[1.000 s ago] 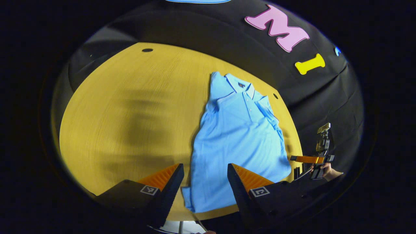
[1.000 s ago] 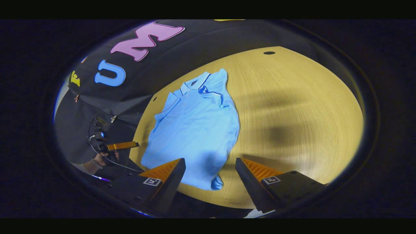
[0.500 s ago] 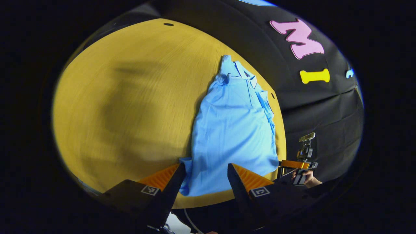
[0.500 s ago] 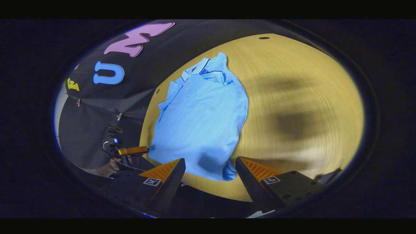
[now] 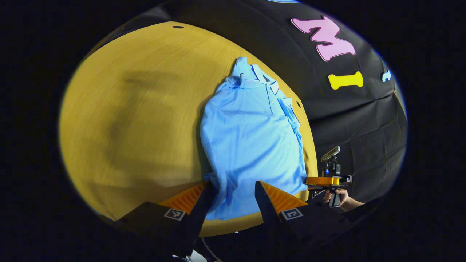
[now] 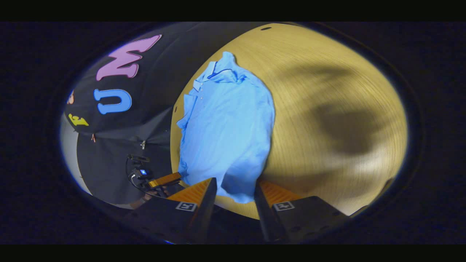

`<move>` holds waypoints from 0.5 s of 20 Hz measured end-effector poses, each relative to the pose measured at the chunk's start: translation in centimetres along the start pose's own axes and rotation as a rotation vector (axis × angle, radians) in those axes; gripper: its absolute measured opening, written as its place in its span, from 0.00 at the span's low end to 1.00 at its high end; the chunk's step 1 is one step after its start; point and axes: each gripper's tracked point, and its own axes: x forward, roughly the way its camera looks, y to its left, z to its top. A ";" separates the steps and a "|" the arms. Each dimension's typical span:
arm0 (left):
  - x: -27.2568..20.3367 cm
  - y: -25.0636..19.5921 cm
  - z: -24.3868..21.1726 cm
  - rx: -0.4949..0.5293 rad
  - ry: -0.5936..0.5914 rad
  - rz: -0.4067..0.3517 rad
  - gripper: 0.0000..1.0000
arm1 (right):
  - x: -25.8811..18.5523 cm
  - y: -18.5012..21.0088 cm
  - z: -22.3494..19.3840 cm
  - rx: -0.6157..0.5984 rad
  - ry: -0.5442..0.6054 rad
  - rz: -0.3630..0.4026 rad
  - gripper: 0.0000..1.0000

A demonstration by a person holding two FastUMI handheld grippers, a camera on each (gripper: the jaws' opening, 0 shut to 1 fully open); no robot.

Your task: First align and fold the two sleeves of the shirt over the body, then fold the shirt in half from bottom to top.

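A light blue shirt (image 5: pixel 251 138) lies flat on the yellow tabletop (image 5: pixel 138 120), close to the side by the booth's black wall. Its collar (image 5: pixel 255 74) points away and its bottom edge (image 5: pixel 233 211) sits near the front of the tabletop. The sleeves look folded in over the body already, so the job left seems to be the bottom-to-top fold. That is likely why both tools are down by the bottom edge, one at each corner. The left tool (image 5: pixel 230 193) has its jaws apart with the left bottom corner between them, and nothing is pinched. The right tool (image 6: pixel 235 191) has its jaws closer together around the other corner, but I cannot tell if they press on the cloth. In the left gripper view, a hand (image 5: pixel 336 198) holds the right tool at the tabletop's edge. Holding both corners should help the edge lift evenly toward the collar.
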 end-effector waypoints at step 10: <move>-0.4 -1.7 1.4 0.108 0.034 0.051 0.06 | -1.5 2.0 0.7 0.019 -0.074 0.125 0.11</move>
